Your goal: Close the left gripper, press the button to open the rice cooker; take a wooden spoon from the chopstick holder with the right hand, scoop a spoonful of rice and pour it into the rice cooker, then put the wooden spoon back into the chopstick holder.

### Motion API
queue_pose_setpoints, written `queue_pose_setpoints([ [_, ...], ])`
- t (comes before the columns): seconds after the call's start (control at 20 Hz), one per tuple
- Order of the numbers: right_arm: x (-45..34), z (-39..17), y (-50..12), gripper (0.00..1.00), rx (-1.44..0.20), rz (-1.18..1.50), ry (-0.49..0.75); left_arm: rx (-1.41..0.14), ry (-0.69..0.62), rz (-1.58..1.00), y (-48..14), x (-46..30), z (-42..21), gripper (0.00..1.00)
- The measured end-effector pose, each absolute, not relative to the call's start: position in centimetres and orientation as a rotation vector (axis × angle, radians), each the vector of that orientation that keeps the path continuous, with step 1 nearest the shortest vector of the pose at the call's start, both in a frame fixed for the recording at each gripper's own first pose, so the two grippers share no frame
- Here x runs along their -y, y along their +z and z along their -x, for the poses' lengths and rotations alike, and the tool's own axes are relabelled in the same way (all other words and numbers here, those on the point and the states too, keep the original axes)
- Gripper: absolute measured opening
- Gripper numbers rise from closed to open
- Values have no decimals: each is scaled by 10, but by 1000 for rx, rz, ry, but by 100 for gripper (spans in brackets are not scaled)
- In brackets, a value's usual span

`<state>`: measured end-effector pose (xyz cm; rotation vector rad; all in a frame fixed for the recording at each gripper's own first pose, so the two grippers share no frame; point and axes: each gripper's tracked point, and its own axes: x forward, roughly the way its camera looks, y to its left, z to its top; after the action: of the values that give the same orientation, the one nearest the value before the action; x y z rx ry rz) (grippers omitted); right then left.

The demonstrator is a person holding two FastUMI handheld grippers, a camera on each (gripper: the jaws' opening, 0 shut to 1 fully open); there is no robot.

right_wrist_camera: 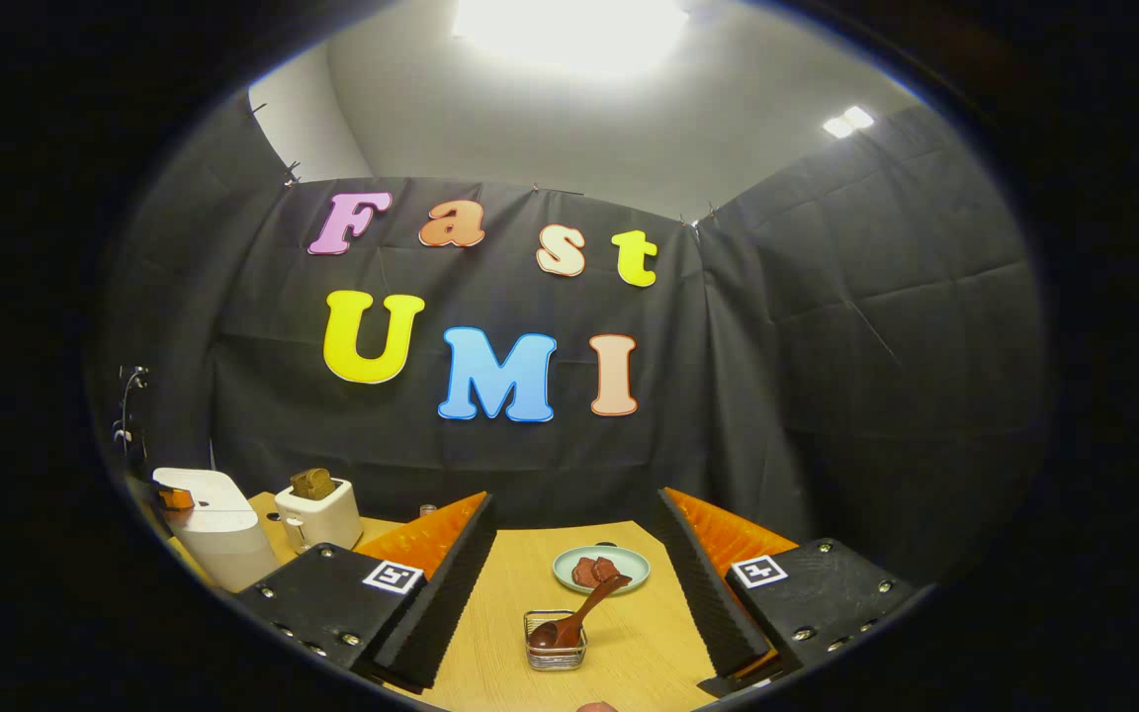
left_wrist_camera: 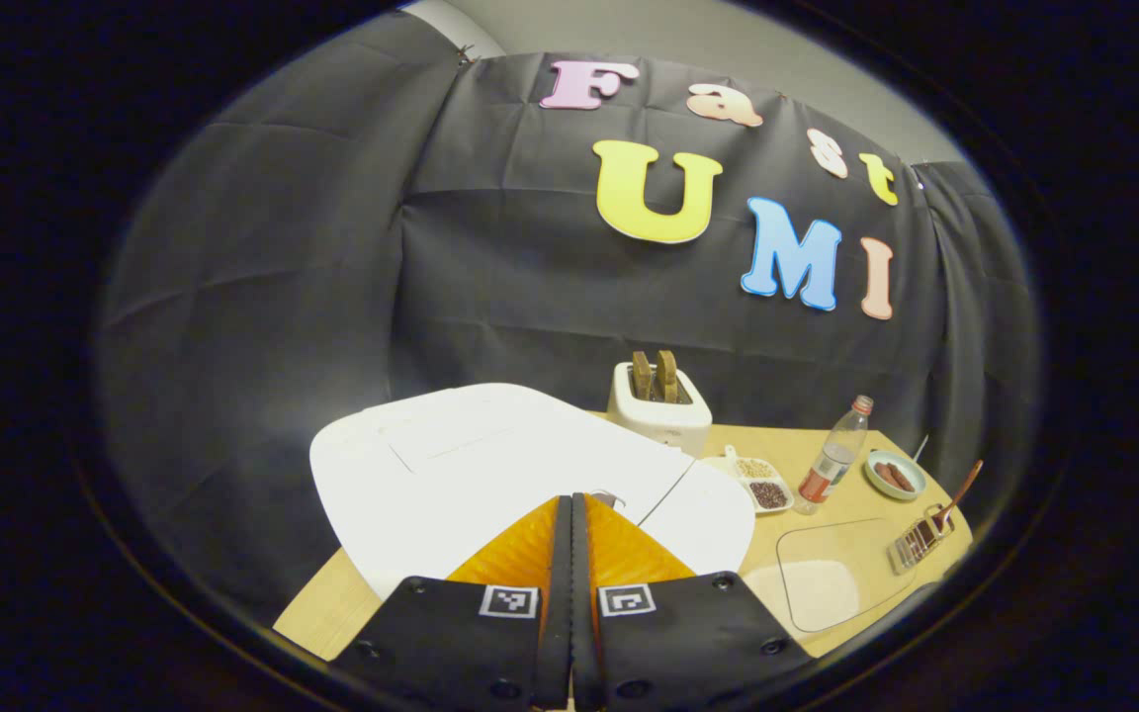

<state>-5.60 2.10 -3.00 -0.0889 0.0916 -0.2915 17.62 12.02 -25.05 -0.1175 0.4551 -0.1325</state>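
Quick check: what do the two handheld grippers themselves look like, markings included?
Both match: each finger sits on a black block with screw heads, carrying a square black-and-white tag near the finger's base. The fingers are wedge-shaped with ribbed inner faces. Left gripper; right gripper.

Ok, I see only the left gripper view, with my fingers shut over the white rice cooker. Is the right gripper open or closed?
Observer: Open. In the right gripper view the right gripper has its fingers wide apart.
Operator: Does it hold the wooden spoon?
Observer: No. The wooden spoon lies in the chopstick holder, ahead between the fingers, and neither finger touches it.
Operator: Can you see my gripper from there?
Observer: Yes. The left gripper is at the top of the rice cooker, and the lid is down.
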Motion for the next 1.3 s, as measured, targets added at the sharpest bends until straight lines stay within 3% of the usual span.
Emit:
queue_pose_setpoints([
  [0.2,-25,53,-32,98,-95,75,-271,-400,-128,75,-234,-121,-178,9],
  [0.65,-6,23,-27,98,-54,77,-171,-171,39,97,-112,-149,-179,9],
  [0.7,-1,19,-27,98,-51,62,-166,-150,40,120,-101,-145,-173,2],
  [0.85,16,6,-35,98,-62,23,-154,-113,58,162,-74,-134,-146,67],
  [0.9,22,1,-40,98,-72,8,-152,-105,55,171,-67,-127,-138,71],
  [1.05,42,-14,-55,98,-100,-37,-154,-88,31,149,-53,-104,-113,99],
  [1.3,76,-38,-97,98,-163,-112,-167,-64,-34,77,-23,-51,-74,99],
])
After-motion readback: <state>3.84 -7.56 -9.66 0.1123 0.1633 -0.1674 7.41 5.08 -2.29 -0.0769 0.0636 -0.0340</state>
